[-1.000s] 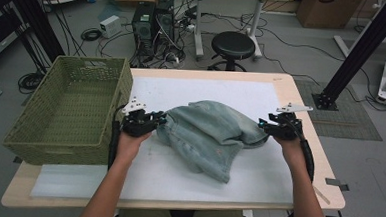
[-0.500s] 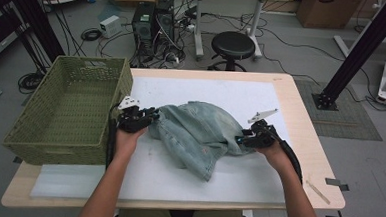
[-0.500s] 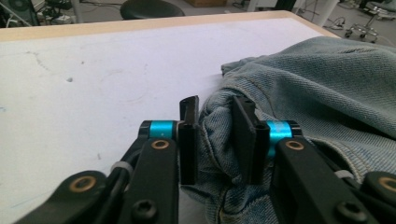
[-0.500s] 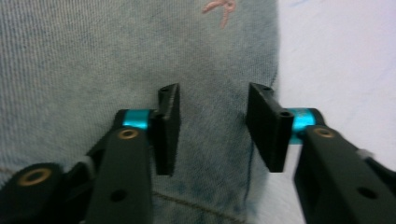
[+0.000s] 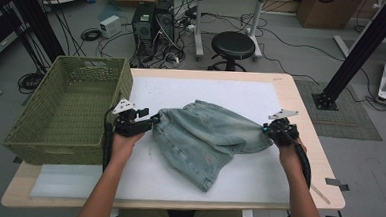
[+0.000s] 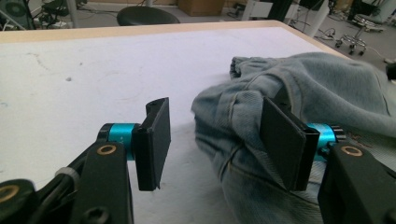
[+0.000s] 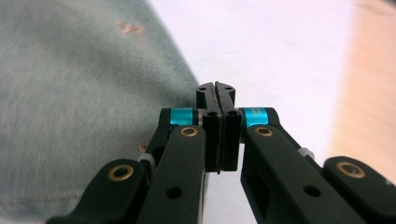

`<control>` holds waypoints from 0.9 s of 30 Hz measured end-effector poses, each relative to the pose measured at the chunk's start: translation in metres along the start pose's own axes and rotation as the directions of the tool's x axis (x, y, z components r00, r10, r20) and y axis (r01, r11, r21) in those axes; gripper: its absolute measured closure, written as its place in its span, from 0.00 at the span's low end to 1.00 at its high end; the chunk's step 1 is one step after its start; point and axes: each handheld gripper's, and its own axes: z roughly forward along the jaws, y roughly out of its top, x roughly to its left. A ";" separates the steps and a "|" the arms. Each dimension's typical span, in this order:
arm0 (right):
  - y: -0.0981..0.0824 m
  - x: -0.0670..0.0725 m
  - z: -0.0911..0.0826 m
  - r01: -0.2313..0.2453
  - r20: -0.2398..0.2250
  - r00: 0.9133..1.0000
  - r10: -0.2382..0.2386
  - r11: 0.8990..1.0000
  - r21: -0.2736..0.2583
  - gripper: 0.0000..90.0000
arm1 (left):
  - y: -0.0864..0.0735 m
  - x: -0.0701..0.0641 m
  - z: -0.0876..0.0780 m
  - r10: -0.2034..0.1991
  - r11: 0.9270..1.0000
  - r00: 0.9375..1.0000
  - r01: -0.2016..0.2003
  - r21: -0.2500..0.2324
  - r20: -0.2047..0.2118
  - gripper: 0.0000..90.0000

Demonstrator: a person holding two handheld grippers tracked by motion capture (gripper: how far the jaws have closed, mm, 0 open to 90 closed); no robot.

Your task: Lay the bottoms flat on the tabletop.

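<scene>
Denim shorts (image 5: 210, 137), waistband leftward, crosswise

- Shorts (image 5: 207, 137): faded light-blue denim, matt, with raised stitched seams and a twill grain that shows in the left gripper view (image 6: 243, 116).
- Mat (image 5: 217, 92): white, matt, soft-looking sheet with faint scuffs and specks.
- Table (image 5: 303, 112): pale wood, smooth, with a low sheen at its edge.
- Basket (image 5: 65, 112): olive-green open weave, rough and matt.
- Left gripper (image 6: 215, 140): matt black plastic, flat dull pads, glossy anodised turquoise metal collars, brass-coloured rivets.
- Right gripper (image 7: 218, 98): the same black plastic; its pads have ribbed, toothed faces.
- Stool (image 5: 233, 43): black seat, slightly shiny.
</scene>
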 end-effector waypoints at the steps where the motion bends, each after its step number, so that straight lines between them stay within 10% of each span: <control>1: -0.003 0.000 -0.004 0.012 0.096 0.995 -0.013 1.000 0.007 1.00 | 0.000 -0.003 0.000 0.013 1.000 1.000 -0.013 0.005 0.000 0.48; 6: -0.030 -0.013 -0.021 -0.122 0.040 0.991 0.125 0.990 -0.067 1.00 | -0.003 -0.015 -0.007 0.049 0.999 0.999 -0.049 0.004 0.000 0.48; 9: -0.041 -0.004 -0.030 -0.120 -0.037 0.992 0.117 0.985 -0.125 0.88 | -0.007 -0.018 -0.014 0.059 0.998 0.998 -0.059 0.002 -0.002 0.48; 18: -0.038 0.047 -0.044 -0.053 -0.211 0.977 0.015 0.983 -0.175 0.57 | -0.018 -0.027 -0.049 0.087 0.995 0.995 -0.085 -0.043 0.042 0.46; 23: -0.025 0.078 -0.045 0.036 -0.300 0.949 -0.092 0.982 -0.186 0.57 | -0.021 -0.034 -0.050 0.102 0.995 0.991 -0.101 -0.023 0.081 0.46; 27: -0.009 0.092 -0.032 0.113 -0.286 0.946 -0.154 0.981 -0.156 0.71 | -0.024 -0.036 -0.039 0.106 0.994 0.991 -0.108 0.017 0.083 0.43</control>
